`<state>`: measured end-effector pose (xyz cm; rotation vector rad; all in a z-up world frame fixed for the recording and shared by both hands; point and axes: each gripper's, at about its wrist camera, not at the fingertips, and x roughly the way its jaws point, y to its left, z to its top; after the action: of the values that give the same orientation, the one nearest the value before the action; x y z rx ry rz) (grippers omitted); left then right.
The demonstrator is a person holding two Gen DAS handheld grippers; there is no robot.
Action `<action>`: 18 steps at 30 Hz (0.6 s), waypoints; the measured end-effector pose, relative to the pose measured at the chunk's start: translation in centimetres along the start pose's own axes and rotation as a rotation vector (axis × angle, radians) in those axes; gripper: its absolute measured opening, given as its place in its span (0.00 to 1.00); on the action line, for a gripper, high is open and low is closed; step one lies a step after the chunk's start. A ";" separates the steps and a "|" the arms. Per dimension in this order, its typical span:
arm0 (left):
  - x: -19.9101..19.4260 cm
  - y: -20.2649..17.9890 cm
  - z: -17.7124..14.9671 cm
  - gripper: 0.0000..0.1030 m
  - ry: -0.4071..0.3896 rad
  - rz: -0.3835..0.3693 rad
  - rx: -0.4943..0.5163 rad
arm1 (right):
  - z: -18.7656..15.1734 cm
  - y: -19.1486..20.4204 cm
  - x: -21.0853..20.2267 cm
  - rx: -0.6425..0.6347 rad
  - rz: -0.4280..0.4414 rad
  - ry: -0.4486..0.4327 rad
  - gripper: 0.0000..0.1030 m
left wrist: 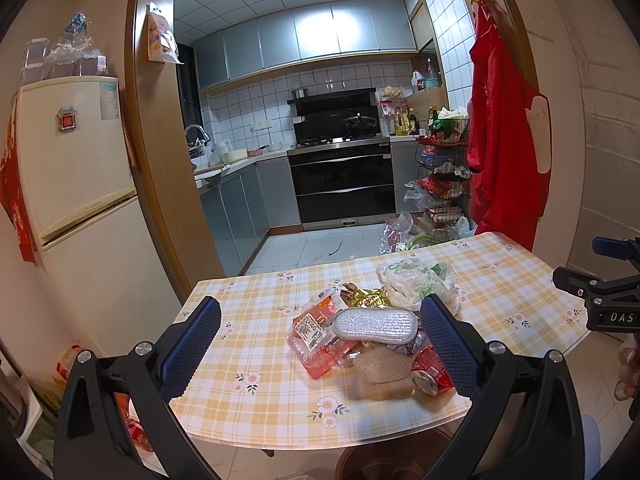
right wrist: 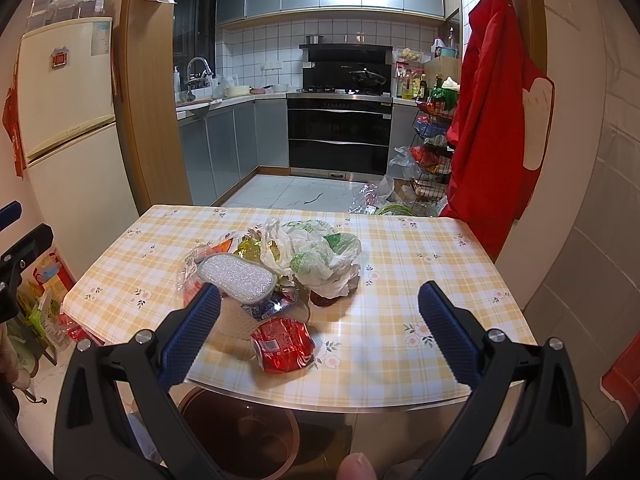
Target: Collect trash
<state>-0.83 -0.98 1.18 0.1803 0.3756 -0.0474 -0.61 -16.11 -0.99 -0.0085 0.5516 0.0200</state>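
Scene: trash heaped on the yellow-checked oilcloth table (right wrist: 420, 280) near its front edge — crushed red drink can (right wrist: 282, 345) nearest, silver mesh scrubbing pad (right wrist: 239, 279) and crumpled white-green plastic bag (right wrist: 324, 258) behind | left gripper (left wrist: 320, 344): spread wide, empty, framing the heap | right gripper (right wrist: 320, 332): likewise agape, empty | round brown bin (right wrist: 240, 436) below the table edge — likely for dropping trash.

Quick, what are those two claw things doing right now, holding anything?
Left gripper: open, holding nothing, above the trash pile.
Right gripper: open, holding nothing.
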 end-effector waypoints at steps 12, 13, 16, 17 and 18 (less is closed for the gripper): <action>1.0 1.3 -0.1 0.95 0.025 -0.050 -0.067 | -0.8 -0.4 0.6 0.004 -0.008 0.015 0.95; 1.1 1.6 -0.3 0.95 0.025 -0.059 -0.079 | -0.8 -0.3 0.7 0.005 -0.007 0.018 0.95; 1.6 2.0 -0.7 0.95 0.019 -0.073 -0.099 | -1.0 -0.1 1.4 0.000 -0.011 0.033 0.95; 1.7 2.1 -0.9 0.95 0.016 -0.074 -0.100 | -0.9 0.0 1.6 -0.001 -0.012 0.036 0.95; 2.0 2.1 -1.3 0.95 0.014 -0.073 -0.098 | -1.1 -0.1 2.1 -0.001 -0.011 0.044 0.95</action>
<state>0.75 1.33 -0.35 0.0705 0.3977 -0.0996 0.57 -16.16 -3.00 -0.0130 0.5957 0.0096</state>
